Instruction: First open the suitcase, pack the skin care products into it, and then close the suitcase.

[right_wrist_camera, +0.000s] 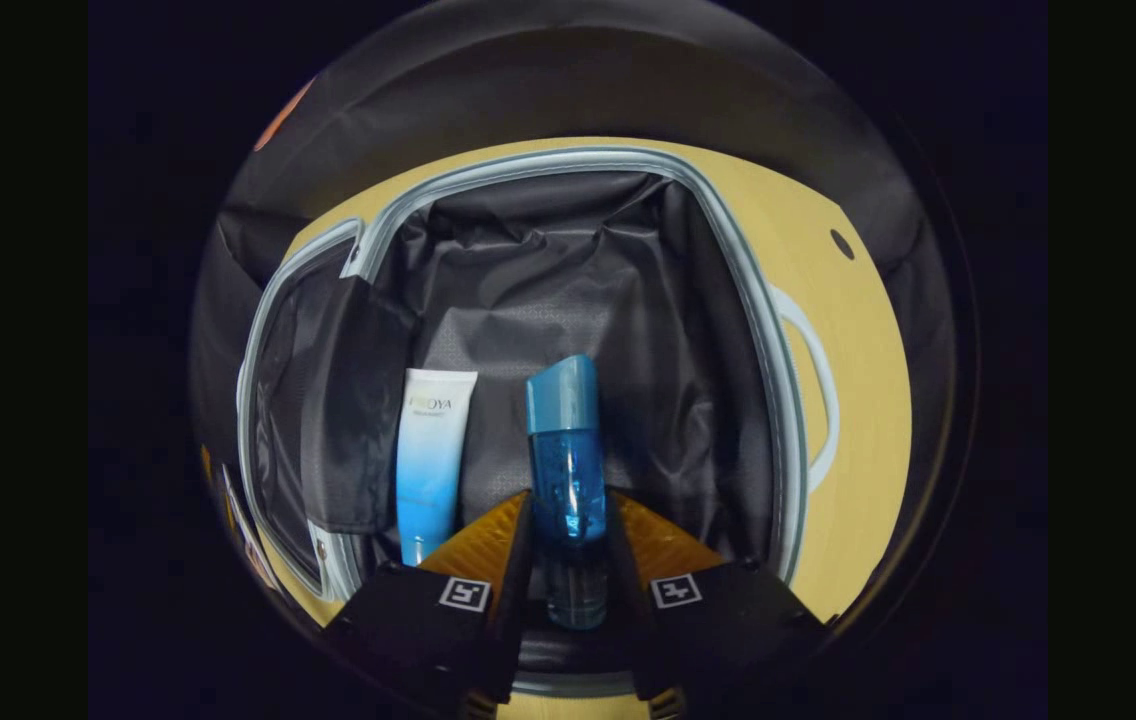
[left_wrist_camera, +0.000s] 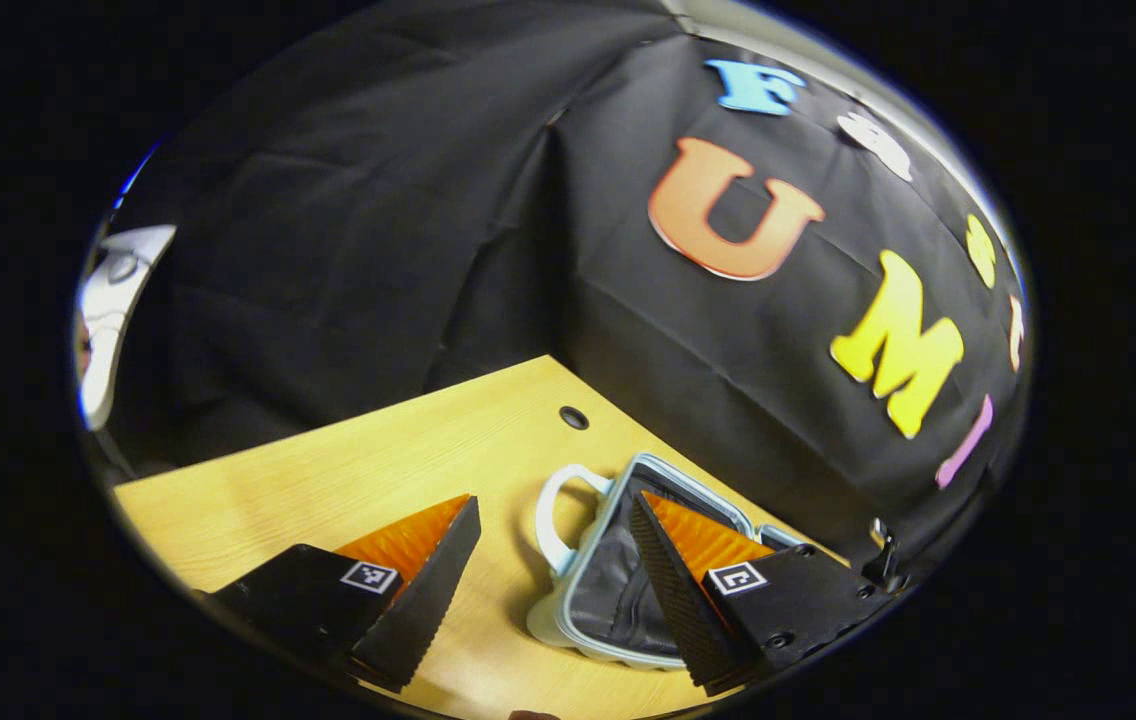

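Wooden table [right_wrist_camera: 858, 400], open suitcase [right_wrist_camera: 568, 270]; blue bottle [right_wrist_camera: 566, 470] seemingly pinched between right tongs [right_wrist_camera: 568, 520], left tongs [left_wrist_camera: 553, 520] agape.

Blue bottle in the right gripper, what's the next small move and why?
Probably lower it and open the right gripper: the blue bottle is clamped over the open suitcase lining, beside the white tube already lying inside.

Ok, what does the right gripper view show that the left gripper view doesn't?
Right gripper view: the right tool shut on a blue bottle over the open suitcase, with a white-and-blue tube lying inside on the dark lining. Left gripper view: the left tool, open, holding nothing, above the table. Both share the suitcase, its white handle and the wooden table.
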A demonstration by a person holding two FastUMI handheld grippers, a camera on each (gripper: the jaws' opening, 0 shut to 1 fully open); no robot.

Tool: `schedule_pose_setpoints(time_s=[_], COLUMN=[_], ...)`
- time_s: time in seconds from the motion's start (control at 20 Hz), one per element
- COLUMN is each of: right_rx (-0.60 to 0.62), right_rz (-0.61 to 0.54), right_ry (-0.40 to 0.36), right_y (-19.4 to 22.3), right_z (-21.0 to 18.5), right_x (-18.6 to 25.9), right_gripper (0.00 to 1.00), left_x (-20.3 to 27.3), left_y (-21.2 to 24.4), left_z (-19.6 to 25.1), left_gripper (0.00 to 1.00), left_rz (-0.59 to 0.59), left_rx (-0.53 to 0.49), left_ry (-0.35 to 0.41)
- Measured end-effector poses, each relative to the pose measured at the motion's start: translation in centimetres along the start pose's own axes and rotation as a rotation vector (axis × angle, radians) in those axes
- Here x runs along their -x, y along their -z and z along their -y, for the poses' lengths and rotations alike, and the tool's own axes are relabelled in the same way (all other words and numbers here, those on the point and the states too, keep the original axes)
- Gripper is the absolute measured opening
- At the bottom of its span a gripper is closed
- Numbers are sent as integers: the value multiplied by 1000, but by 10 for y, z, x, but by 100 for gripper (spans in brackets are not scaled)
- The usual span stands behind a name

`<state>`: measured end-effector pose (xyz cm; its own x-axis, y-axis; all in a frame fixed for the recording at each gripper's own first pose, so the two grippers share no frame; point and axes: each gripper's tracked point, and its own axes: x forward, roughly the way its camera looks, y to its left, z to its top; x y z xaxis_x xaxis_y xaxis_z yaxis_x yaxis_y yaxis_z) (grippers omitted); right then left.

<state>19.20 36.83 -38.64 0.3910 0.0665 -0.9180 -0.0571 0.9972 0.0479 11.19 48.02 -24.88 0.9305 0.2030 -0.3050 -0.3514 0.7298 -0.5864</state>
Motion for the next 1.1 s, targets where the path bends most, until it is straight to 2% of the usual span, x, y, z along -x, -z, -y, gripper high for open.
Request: schedule_pose_setpoints(time_s=[0.05,0.15,0.2,0.25,0.3,0.5,0.6,0.7,0.75,0.8,0.85,0.9,0.95,1.0,1.05,1.1], right_rx=[6,53,51,42,46,173,231,267,271,270,267,259,250,245,244,248], right_rz=[-5,-6,31,63,93,277,383,456,482,503,520,541,563,588,617,642], right_ry=[5,65,73,54,29,-47,-35,-27,-21,-19,-11,-7,-1,6,11,20], right_y=[2,4,-3,-7,-12,-34,-41,-41,-40,-38,-36,-36,-35,-35,-36,-37], right_z=[-1,11,12,9,5,-1,9,20,27,34,42,50,58,66,72,78], right_x=[2,11,16,26,40,116,160,199,212,225,236,247,257,267,276,284], right_gripper=[52,73,74,81,83,83,80,83,83,83,83,83,83,83,83,83], left_x=[-9,-23,-33,-39,-42,-55,-63,-67,-69,-73,-74,-76,-77,-80,-76,-78], left_y=[1,7,11,17,21,39,52,59,62,67,72,74,73,71,70,71], left_z=[-6,-20,-27,-31,-34,-20,-19,-12,-8,-4,-3,0,5,5,4,7], left_gripper=[96,96,97,97,96,95,88,80,82,77,58,54,46,24,14,13], left_rz=[-20,-68,-84,-108,-124,-198,-234,-260,-274,-291,-309,-316,-318,-307,-311,-312], left_rx=[50,136,165,189,216,353,396,434,445,452,457,470,488,503,510,495], left_ry=[6,7,-5,-3,-4,87,96,134,156,164,169,181,197,190,196,194])
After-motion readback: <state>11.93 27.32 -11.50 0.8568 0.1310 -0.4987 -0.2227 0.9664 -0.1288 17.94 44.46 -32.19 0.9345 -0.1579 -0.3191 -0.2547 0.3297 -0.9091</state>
